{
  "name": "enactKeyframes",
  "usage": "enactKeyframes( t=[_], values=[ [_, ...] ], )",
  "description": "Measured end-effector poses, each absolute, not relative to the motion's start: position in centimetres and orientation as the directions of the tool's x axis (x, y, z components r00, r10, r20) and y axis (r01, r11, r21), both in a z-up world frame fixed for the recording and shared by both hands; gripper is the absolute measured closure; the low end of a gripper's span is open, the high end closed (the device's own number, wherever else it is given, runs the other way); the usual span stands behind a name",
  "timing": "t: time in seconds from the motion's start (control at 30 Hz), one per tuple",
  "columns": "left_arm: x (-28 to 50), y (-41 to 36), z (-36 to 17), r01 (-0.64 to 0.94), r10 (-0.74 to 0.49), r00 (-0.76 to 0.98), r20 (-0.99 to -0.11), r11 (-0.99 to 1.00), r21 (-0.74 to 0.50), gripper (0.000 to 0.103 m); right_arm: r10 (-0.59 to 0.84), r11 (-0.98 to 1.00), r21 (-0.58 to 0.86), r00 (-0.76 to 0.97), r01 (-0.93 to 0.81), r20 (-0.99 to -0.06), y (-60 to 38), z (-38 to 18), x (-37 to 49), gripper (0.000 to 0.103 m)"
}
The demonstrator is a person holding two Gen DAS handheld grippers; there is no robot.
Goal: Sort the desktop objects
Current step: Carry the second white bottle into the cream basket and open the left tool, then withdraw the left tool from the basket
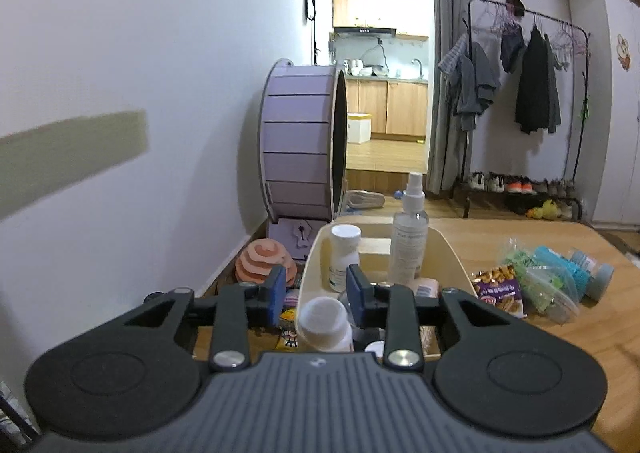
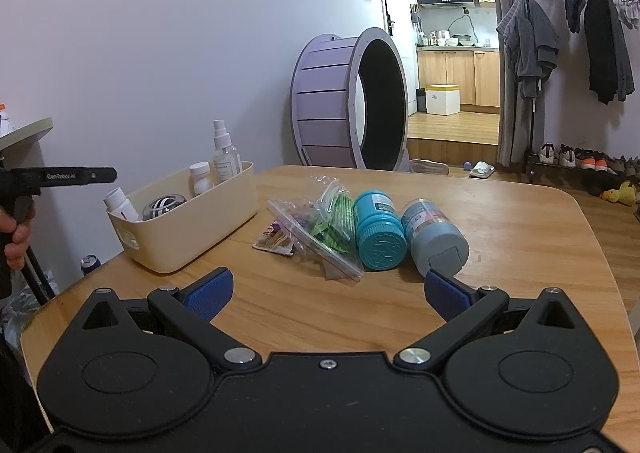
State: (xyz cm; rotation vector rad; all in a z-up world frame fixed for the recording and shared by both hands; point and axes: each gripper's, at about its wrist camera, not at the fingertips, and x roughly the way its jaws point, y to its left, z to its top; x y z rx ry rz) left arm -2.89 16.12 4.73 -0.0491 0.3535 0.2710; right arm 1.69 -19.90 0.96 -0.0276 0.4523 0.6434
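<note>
The wooden worktop [image 2: 500,213] stood before a lilac wheel. My right tongs [image 2: 326,293] hung wide open and empty. The teal jar [image 2: 378,231] and grey jar [image 2: 434,237] lay mid-worktop just ahead, lids toward me, nearer this hand. My left tongs [image 1: 316,293], narrowly parted and gripping nothing, hovered over the bin [image 2: 192,233] at the left edge.
</note>
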Motion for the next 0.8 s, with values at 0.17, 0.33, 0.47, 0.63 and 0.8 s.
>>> enactKeyframes(
  t=[0.17, 0.33, 0.47, 0.63, 0.8],
  values=[
    [-3.6, 16.2, 4.9, -0.274, 0.262, 0.900, -0.347, 0.962, 0.016, 0.081, 0.573, 0.804, 0.116, 0.706, -0.584, -0.417, -19.8, 1.0, 1.8, 0.000],
    [-2.6, 16.3, 3.7, -0.257, 0.243, 0.880, -0.409, 0.966, 0.023, 0.081, 0.575, 0.801, 0.115, 0.701, -0.588, -0.422, -19.5, 0.9, 1.8, 0.000],
    [-2.6, 16.0, 3.7, -0.217, 0.188, 0.895, -0.405, 0.976, -0.027, 0.081, 0.574, 0.802, 0.115, 0.703, -0.587, -0.420, -19.5, 0.9, 1.9, 0.000],
    [-2.4, 14.4, 3.7, -0.083, 0.018, 0.921, -0.390, 0.985, -0.149, 0.074, 0.571, 0.807, 0.133, 0.702, -0.576, -0.426, -19.7, 0.8, 2.5, 0.000],
    [-2.2, 10.7, 3.5, 0.038, -0.095, 0.924, -0.369, 0.987, -0.159, 0.066, 0.558, 0.813, 0.111, 0.711, -0.572, -0.428, -20.0, 1.3, 3.9, 0.000]
  ],
)
